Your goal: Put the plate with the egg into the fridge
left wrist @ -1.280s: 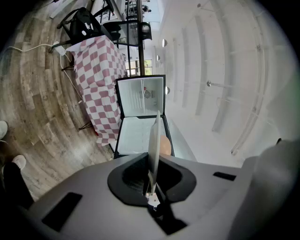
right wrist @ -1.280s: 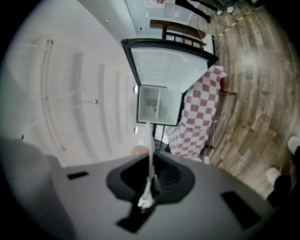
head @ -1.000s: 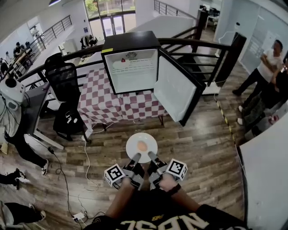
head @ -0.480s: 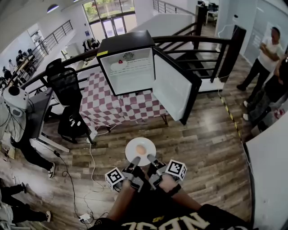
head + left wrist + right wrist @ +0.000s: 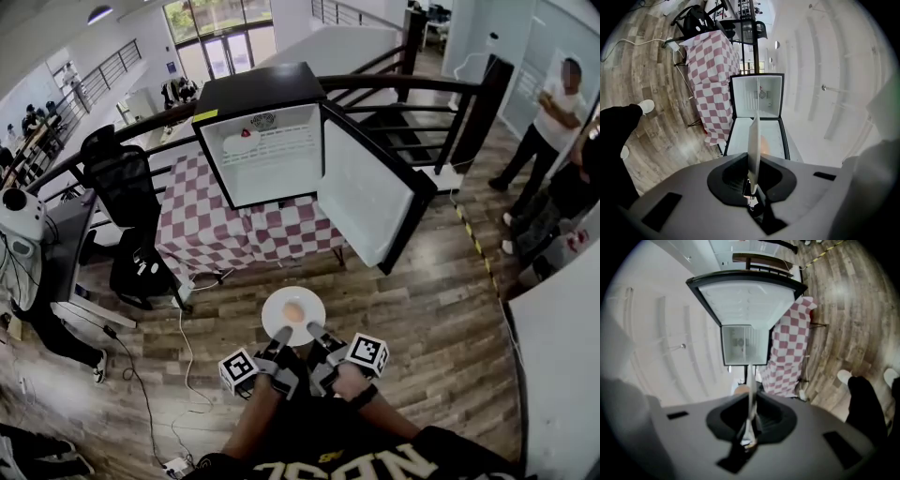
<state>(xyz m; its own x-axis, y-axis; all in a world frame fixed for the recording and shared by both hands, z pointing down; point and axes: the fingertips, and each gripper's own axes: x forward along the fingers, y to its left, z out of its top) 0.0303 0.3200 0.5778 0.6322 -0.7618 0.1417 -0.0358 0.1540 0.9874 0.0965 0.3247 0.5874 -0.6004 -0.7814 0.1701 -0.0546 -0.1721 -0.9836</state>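
A white plate [image 5: 277, 305] with a brown egg [image 5: 294, 312] on it is held level over the wooden floor, in front of my body. My left gripper [image 5: 281, 336] is shut on the plate's near left rim, my right gripper [image 5: 314, 331] on its near right rim. In the left gripper view the plate [image 5: 753, 140] shows edge-on between the jaws of the left gripper [image 5: 751, 185], and likewise the plate [image 5: 751, 394] in the right gripper [image 5: 749, 437]. The black mini fridge [image 5: 272, 150] stands ahead on a checkered table [image 5: 234, 234]. Its door [image 5: 370, 192] is swung open to the right.
A black office chair [image 5: 127, 173] stands left of the table. Cables [image 5: 183, 347] trail over the floor at the left. People [image 5: 553, 122] stand at the far right, beside a white surface [image 5: 562, 375]. A dark railing runs behind the fridge.
The view has shifted a little and the fridge looks slightly nearer. The plate with the egg stays held the same way in both grippers.
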